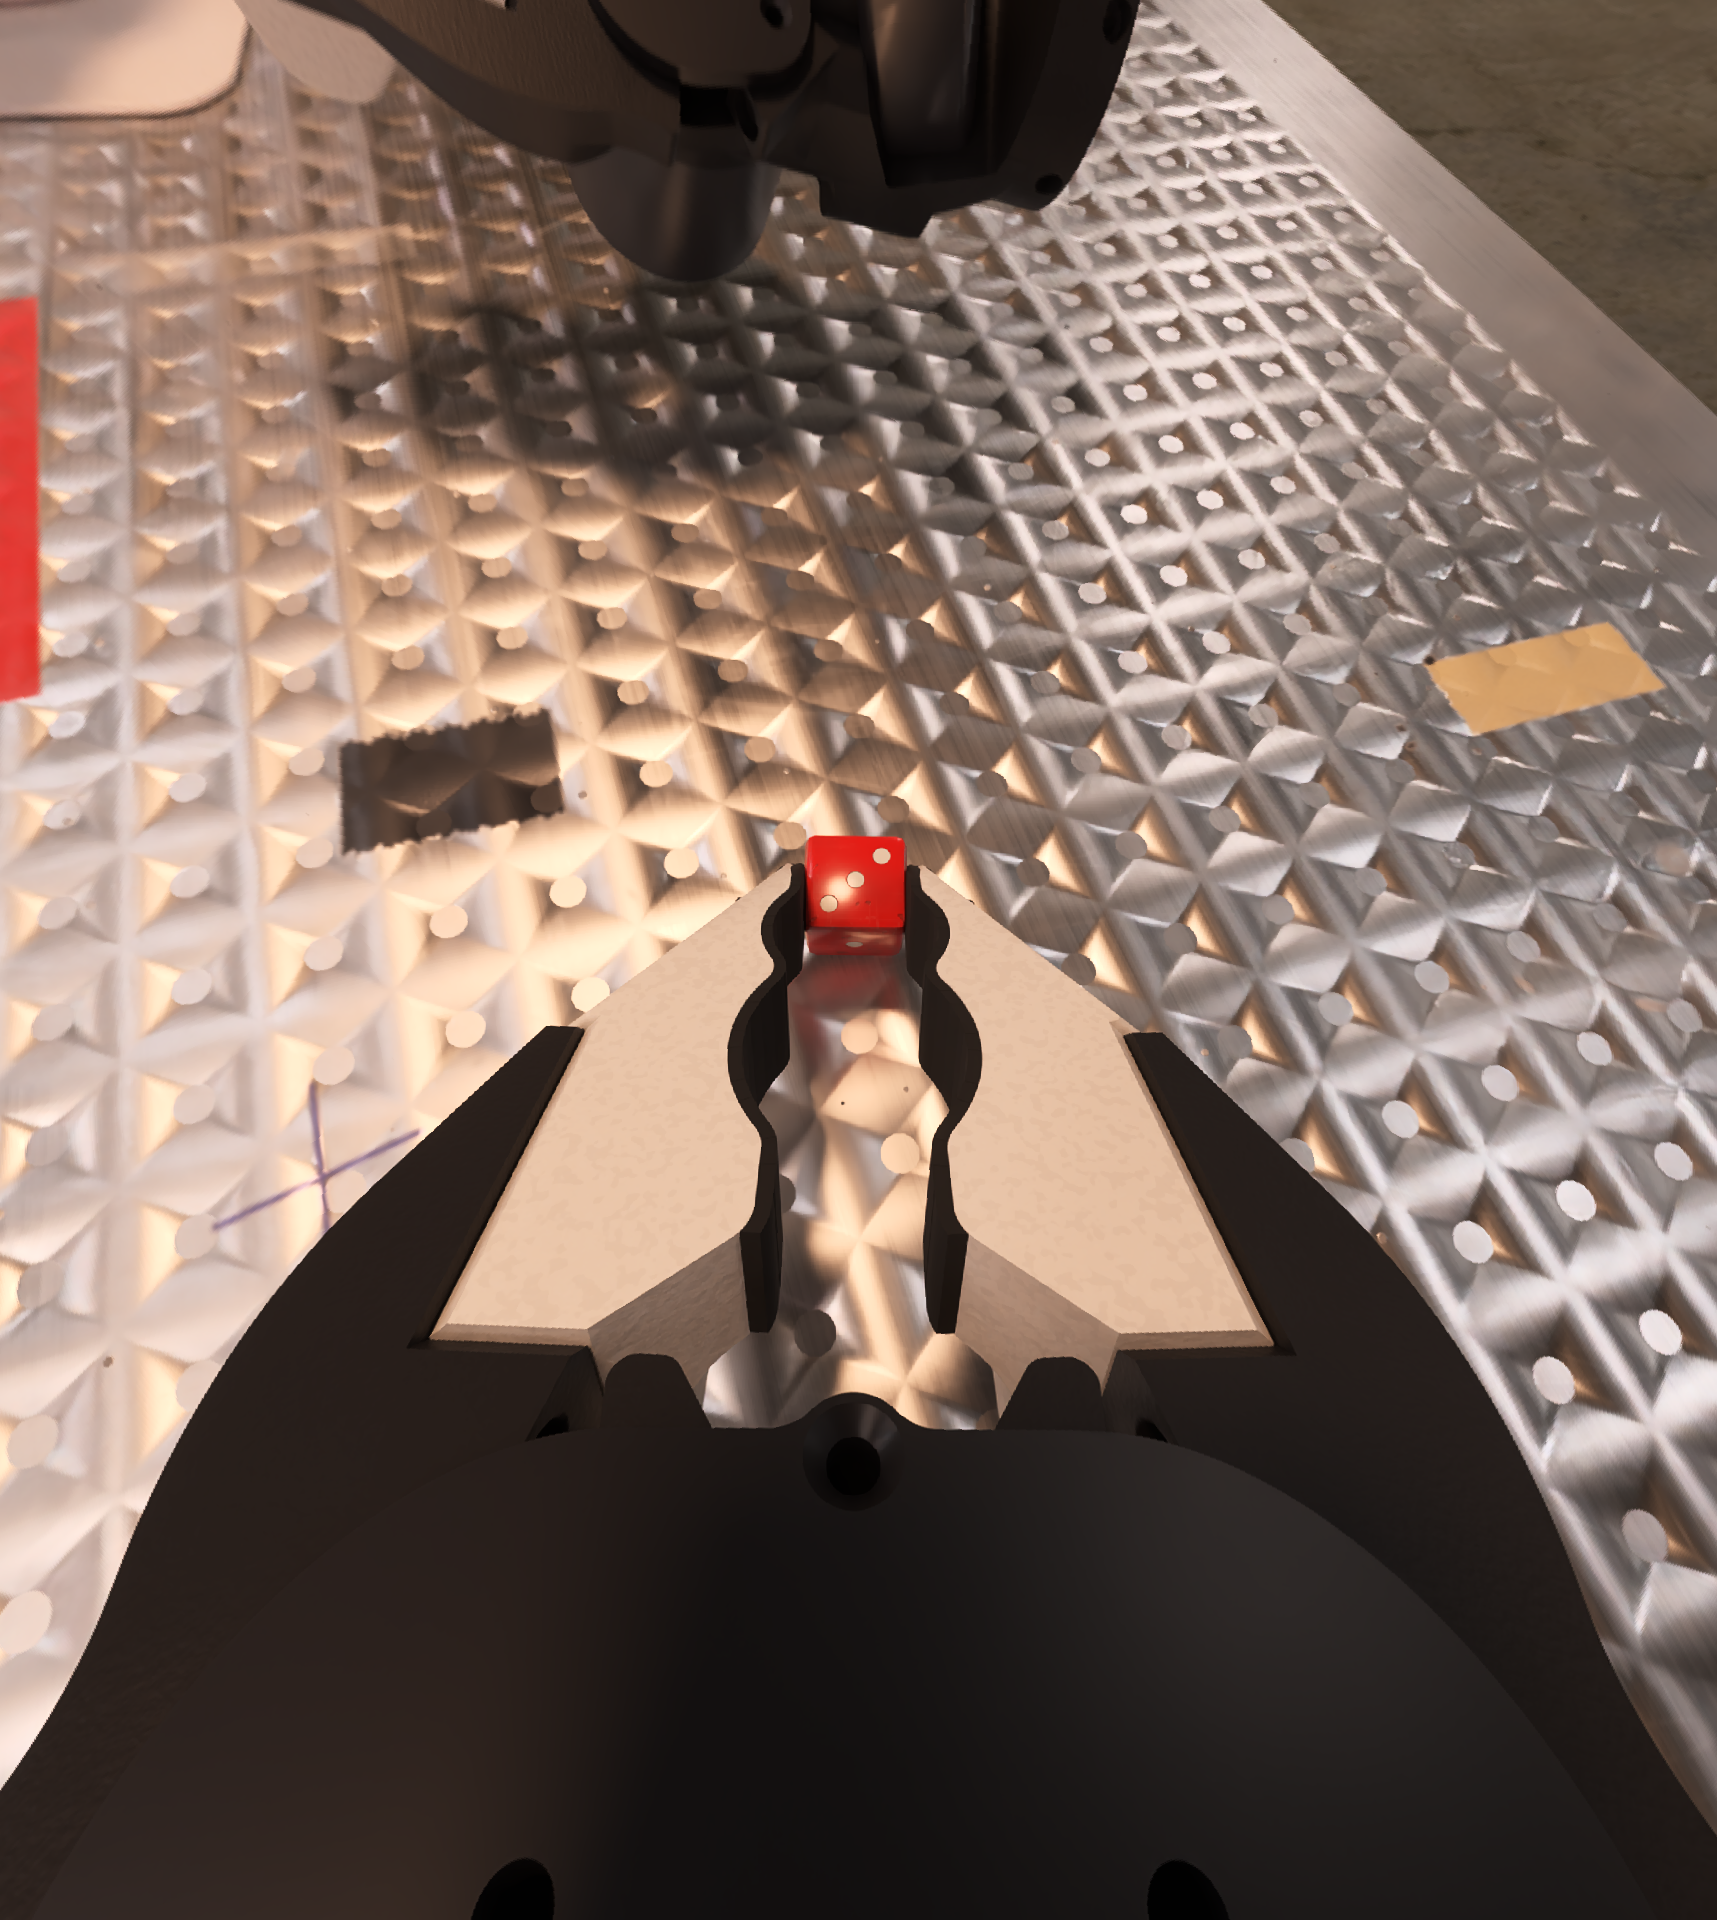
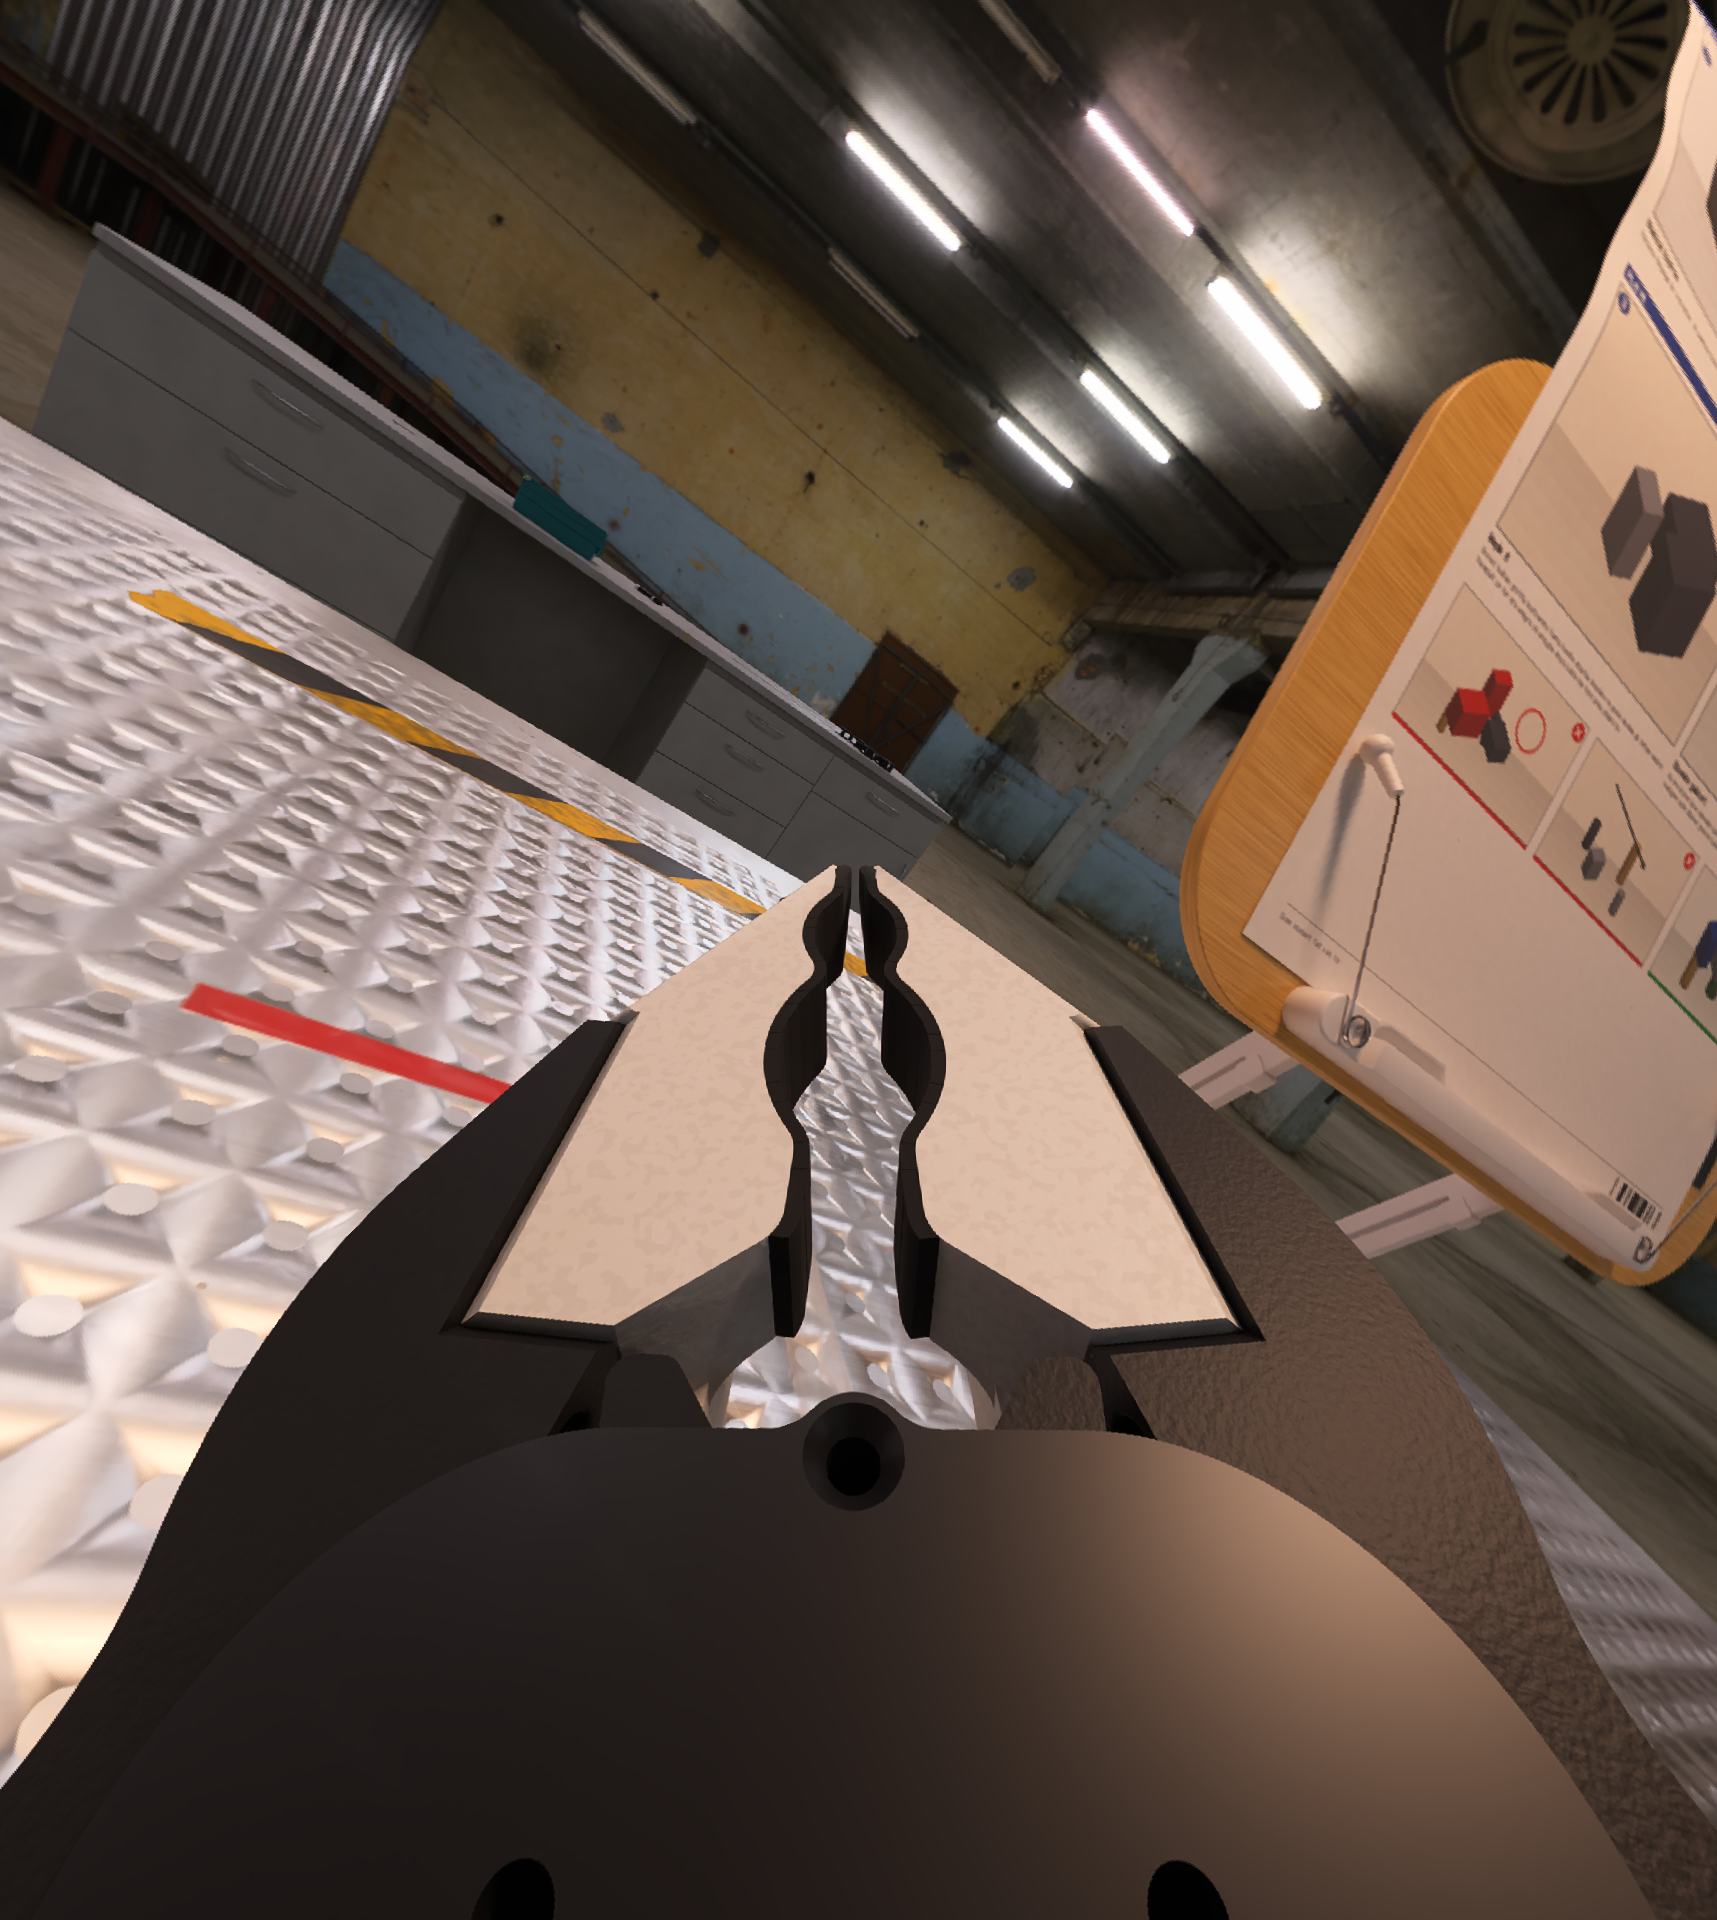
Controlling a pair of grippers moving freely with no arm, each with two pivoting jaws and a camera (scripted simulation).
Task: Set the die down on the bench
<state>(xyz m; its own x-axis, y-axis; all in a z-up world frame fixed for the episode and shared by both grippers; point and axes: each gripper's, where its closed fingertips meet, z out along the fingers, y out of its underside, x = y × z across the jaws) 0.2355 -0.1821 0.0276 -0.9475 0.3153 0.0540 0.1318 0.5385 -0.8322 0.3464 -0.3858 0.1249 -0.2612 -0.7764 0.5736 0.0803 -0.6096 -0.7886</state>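
A small red die (image 1: 855,881) with white pips sits between the fingertips of my left gripper (image 1: 855,885), which is shut on it. The die is at or just above the shiny perforated metal bench (image 1: 1093,644); its red reflection shows right below it. Whether it touches the bench I cannot tell. My right gripper (image 2: 854,883) is shut and empty, tilted above the same bench (image 2: 158,831). The dark body of the right gripper (image 1: 833,104) also shows at the top of the left wrist view.
On the bench lie a red tape strip (image 1: 12,499), a dark tape patch (image 1: 449,779), a tan tape patch (image 1: 1545,675) and a pen cross (image 1: 319,1174). The bench's right edge (image 1: 1560,260) runs diagonally. A wooden board with an instruction sheet (image 2: 1519,810) stands to the right; black-and-yellow tape (image 2: 397,717) crosses the bench.
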